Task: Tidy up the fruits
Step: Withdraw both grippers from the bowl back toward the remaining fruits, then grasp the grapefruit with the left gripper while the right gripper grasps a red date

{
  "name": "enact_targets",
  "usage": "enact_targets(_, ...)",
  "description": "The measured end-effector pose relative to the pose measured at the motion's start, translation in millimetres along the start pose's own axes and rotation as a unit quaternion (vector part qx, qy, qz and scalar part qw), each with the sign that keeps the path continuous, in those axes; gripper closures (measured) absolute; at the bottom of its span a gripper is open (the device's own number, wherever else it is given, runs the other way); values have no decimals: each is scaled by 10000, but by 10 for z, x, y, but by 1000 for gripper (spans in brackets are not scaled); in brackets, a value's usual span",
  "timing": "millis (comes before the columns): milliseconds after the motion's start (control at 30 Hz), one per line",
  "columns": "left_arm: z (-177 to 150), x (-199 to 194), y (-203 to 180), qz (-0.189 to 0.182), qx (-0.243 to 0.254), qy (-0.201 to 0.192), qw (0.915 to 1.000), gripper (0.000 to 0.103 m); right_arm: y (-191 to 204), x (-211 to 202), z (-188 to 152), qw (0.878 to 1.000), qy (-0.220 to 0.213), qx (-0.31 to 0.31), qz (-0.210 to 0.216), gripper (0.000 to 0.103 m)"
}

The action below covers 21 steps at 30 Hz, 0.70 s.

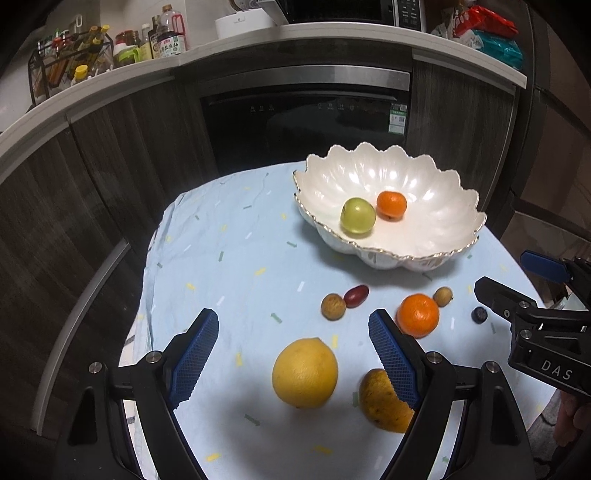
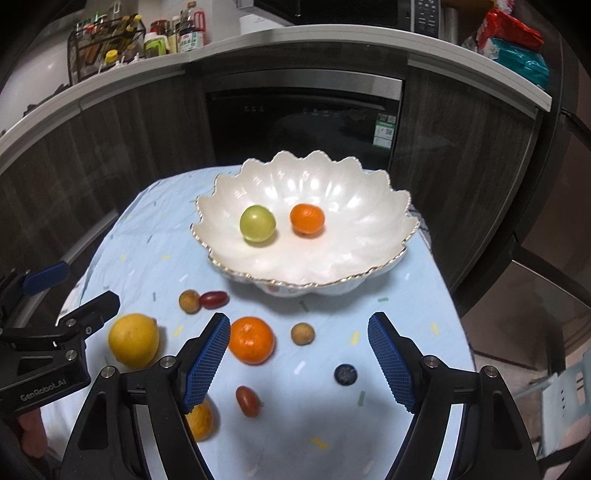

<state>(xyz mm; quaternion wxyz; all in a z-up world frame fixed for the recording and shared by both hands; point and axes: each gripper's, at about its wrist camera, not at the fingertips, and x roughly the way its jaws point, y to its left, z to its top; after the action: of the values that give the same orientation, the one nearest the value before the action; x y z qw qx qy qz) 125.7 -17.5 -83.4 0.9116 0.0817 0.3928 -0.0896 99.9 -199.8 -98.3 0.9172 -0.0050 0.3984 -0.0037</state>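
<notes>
A white scalloped bowl (image 1: 436, 236) (image 2: 332, 258) holds a green apple (image 1: 357, 215) (image 2: 257, 223) and a small orange (image 1: 391, 205) (image 2: 307, 219). On the blue cloth lie a yellow lemon (image 1: 305, 372) (image 2: 133, 339), an orange (image 1: 417, 315) (image 2: 251, 339), a brownish-yellow fruit (image 1: 380, 402) (image 2: 199, 421), two longans (image 1: 333, 306) (image 1: 443, 296), a red grape tomato (image 1: 356, 295) (image 2: 214, 299), another tomato (image 2: 248, 401) and a blueberry (image 1: 479, 315) (image 2: 345, 373). My left gripper (image 1: 293, 328) is open above the lemon. My right gripper (image 2: 299, 332) is open above the orange and a longan (image 2: 302, 333).
The cloth-covered round table (image 1: 221, 240) stands before a dark oven (image 1: 306, 122) and cabinets. A counter above holds bottles (image 1: 166, 37) and snack bags (image 1: 487, 29). The right gripper's body (image 1: 535, 332) shows at right in the left view; the left gripper's body (image 2: 55, 343) at left in the right view.
</notes>
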Motion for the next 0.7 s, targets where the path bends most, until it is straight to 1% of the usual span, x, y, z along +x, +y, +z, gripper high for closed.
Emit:
enact_targets(167, -88, 62, 29, -37, 51, 88, 9999, 19, 65, 61, -89, 9999, 124, -104, 61, 32)
enact_targets(300, -145, 128, 42, -119, 27, 192, 9997, 21, 106, 100, -150, 9996, 207, -149, 133, 35)
enact_targets(433, -207, 185, 39, -197, 65, 267, 9994, 22, 135, 145, -203, 9991, 312, -208, 204, 40)
enact_targets(700, -271, 333, 35, -322, 77, 451, 9984, 25, 169, 276, -311, 9975, 544, -290, 358, 48)
